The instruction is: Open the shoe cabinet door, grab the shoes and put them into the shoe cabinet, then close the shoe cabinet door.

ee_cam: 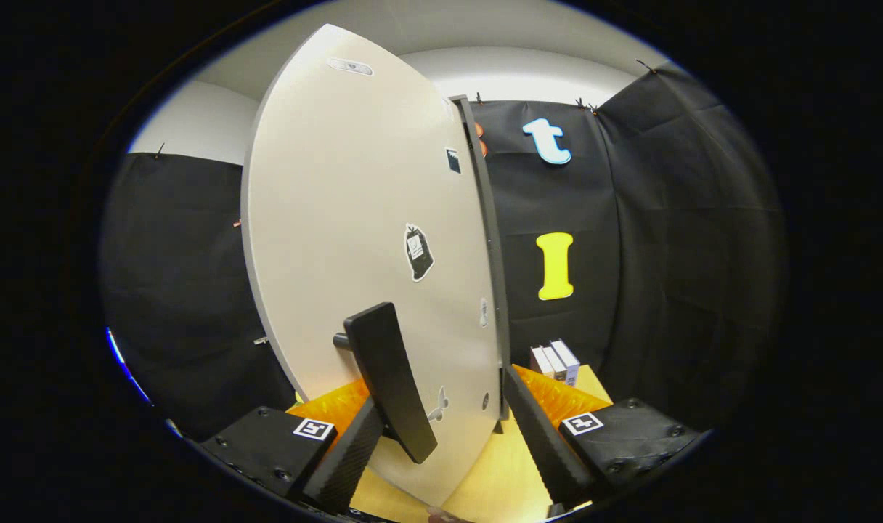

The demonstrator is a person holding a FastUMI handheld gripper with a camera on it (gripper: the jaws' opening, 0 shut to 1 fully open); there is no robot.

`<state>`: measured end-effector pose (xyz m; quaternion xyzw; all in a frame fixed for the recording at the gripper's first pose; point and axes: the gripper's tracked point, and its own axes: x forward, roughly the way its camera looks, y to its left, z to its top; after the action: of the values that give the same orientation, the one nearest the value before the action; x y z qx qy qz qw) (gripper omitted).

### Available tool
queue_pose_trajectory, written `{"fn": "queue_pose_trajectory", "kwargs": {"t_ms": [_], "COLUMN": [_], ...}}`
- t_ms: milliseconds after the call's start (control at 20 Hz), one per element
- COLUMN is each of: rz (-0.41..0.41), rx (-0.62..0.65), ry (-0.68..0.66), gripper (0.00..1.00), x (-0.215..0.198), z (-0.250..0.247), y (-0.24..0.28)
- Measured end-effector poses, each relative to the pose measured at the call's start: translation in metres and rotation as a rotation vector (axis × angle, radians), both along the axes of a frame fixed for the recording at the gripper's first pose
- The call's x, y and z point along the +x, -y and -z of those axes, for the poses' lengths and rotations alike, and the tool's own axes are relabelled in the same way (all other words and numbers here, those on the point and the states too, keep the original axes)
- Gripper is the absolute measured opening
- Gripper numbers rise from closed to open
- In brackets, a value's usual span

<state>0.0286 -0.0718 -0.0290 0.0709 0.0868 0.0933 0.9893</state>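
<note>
Gripper view shows your gripper [441, 428] spread wide, its two fingers straddling the lower part of the cabinet door [354, 240], holding nothing: the left finger [351, 457] sits beside the foot of the black door handle [389, 378], the right finger [543, 436] lies just past the door's dark edge, and I can't tell whether either one touches. The door stands close ahead, seen at a slant, so it looks part open, though how far is a guess. The risk, as I judge it, is the handle slipping off the left finger if you swing along too flat an arc, or the door's edge jamming against the right finger if you push rather than pull. Beyond the right finger, a few small boxes [556, 362] stand on the pale wooden floor [499, 465] near the black cloth wall; keep the door's sweep and your wrist away from them. The door hides the cabinet's inside, and I can't point you to the shoes from here.
</note>
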Motion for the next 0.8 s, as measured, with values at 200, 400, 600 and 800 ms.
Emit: {"fn": "queue_pose_trajectory", "kwargs": {"t_ms": [200, 400, 600, 800], "rz": [0.039, 0.111, 0.144, 0.104], "rx": [-0.033, -0.042, -0.041, -0.084], "ry": [0.014, 0.016, 0.009, 0.005], "gripper": [0.98, 0.98, 0.98, 0.98], "x": [0.013, 0.031, 0.044, 0.058], "z": [0.003, 0.006, 0.008, 0.016], "y": [-0.051, -0.086, -0.119, -0.158]}}
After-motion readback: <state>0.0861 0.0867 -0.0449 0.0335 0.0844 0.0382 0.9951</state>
